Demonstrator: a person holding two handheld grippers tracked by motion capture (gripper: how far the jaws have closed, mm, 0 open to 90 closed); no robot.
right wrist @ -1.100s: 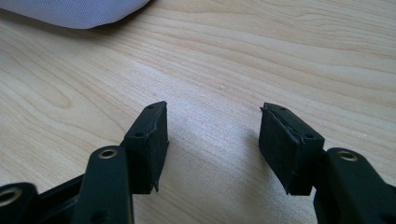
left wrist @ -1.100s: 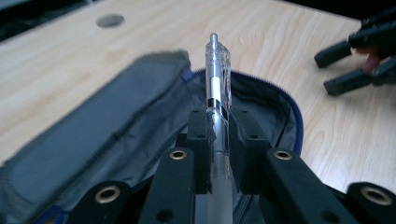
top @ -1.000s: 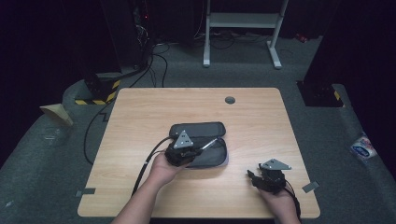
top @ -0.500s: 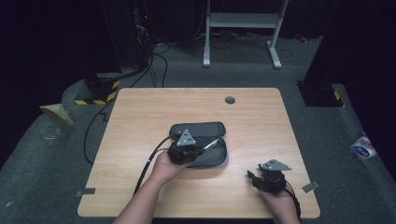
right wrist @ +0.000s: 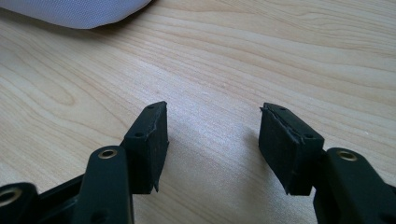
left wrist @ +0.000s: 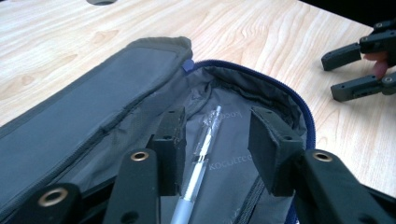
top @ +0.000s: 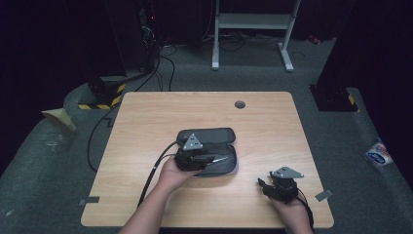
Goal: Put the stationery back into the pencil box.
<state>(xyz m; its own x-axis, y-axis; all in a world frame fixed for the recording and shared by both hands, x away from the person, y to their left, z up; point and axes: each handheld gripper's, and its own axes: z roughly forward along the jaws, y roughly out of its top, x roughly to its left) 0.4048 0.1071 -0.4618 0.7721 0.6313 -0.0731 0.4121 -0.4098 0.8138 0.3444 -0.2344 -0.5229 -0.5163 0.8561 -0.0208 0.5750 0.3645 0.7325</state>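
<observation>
Left gripper [left wrist: 215,154] jaws have just sprung apart, letting go of the clear silver-tipped pen [left wrist: 198,158], now lying loose inside the open grey fabric pencil case [left wrist: 107,107] at twelve o'clock of that hand — drop-off looks done

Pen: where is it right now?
The pen lies inside the open pencil case at mid-table, between the left tool's opened jaws, untouched by either.
</observation>
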